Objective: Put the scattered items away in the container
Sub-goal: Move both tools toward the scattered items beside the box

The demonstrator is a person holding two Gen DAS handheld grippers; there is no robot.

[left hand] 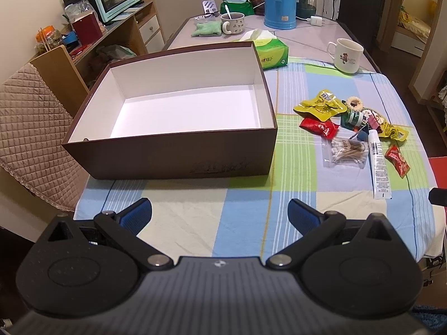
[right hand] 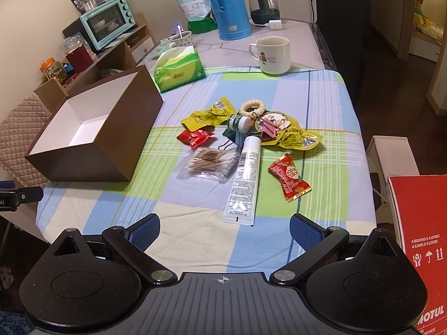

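An empty brown box (left hand: 178,162) (right hand: 111,128) with a white inside stands on the left of the checked tablecloth. To its right lies a pile: a white tube (right hand: 245,178) (left hand: 377,164), a bag of cotton swabs (right hand: 208,164) (left hand: 346,153), red sweets (right hand: 289,177) (right hand: 195,137), yellow packets (right hand: 208,114) (left hand: 321,106), a small green jar (right hand: 237,122) and a beaded ring (right hand: 251,108). My left gripper (left hand: 219,212) is open in front of the box, holding nothing. My right gripper (right hand: 225,229) is open just short of the tube's near end.
A green tissue pack (right hand: 178,71), a white mug (right hand: 272,54) and a blue thermos (right hand: 226,5) stand at the back. A red carton (right hand: 419,240) sits at the right, off the table. A padded chair (left hand: 28,139) is left of the box.
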